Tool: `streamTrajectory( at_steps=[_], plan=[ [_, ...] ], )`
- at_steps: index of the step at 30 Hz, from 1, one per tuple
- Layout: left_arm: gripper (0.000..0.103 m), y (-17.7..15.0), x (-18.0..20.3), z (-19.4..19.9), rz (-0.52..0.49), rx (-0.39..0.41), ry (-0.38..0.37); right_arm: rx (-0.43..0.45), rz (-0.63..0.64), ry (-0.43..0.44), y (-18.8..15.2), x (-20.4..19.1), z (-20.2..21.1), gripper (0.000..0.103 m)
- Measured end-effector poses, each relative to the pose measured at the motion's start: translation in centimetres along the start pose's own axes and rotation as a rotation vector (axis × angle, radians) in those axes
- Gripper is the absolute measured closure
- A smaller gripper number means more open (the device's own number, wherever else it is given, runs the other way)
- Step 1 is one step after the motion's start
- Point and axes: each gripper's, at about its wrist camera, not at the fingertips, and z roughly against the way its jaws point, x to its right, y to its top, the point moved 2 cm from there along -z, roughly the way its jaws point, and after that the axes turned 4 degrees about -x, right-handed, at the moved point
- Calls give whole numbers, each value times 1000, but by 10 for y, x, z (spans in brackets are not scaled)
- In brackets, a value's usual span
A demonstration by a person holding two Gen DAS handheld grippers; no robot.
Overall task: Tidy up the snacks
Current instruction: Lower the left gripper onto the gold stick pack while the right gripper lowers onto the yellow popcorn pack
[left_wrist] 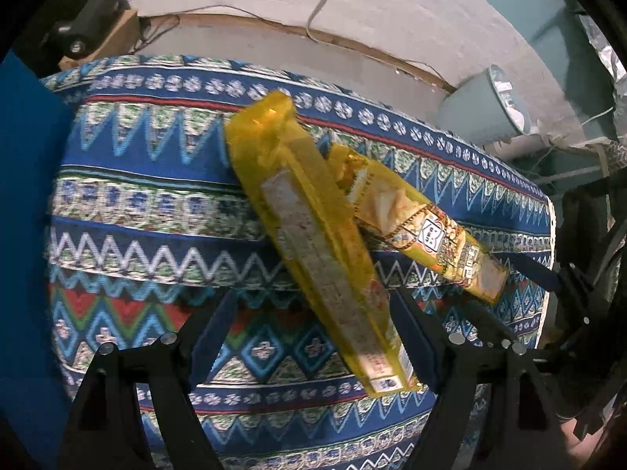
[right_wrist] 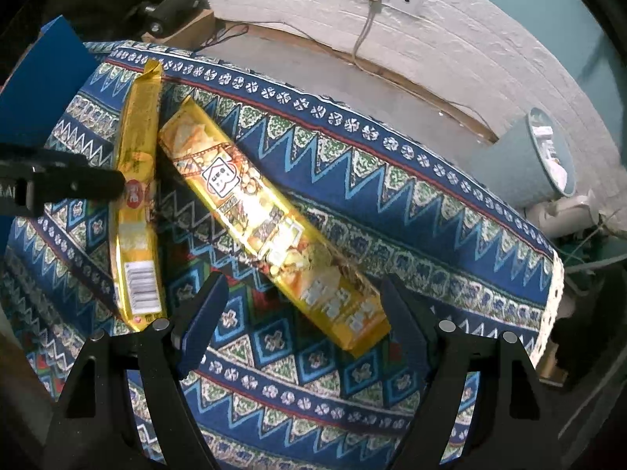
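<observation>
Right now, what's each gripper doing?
Left gripper: open, jaws around the near snack pack.
Right gripper: open, holding nothing, jaws around the other snack pack.

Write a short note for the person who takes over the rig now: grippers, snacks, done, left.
Left gripper: jaws open, left pack between them, not gripped.
Right gripper: jaws open around the near end of the right pack, not gripped.
Packs: both on the cloth, at an angle, far ends close together.
Done: nothing visibly tidy yet.
Left: probably grip each pack and line them up.
</observation>
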Motion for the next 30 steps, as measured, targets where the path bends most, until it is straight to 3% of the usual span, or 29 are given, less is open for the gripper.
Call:
streamTrajectory(
  at_steps=[11,14,15,16,17,18,21,30],
  plan=[
    [17,-10,19,-26,-92,-11,34,-39,23,-19,4,6,-26,23],
    [37,-14,23,-24,-147,-9,24,-39,28,-23,5,5,-30,23],
    [48,-16,24,-24,-159,-18,23,-45,31,-25,6,4,-32,23],
    [52,-17,24,-25,-163,-25,30,-51,35,-28,6,4,-34,28],
    [53,-19,22,-25,-169,-33,49,-57,39,-27,6,4,-36,32],
    [55,-22,18,-23,-173,-25,47,-63,41,-23,6,2,-37,43],
    [60,-29,11,-19,-188,-36,53,-98,44,-6,2,-4,-40,50],
    [68,-62,-12,-5,-295,-62,125,-130,-45,68,-24,-19,-40,58]
  ],
)
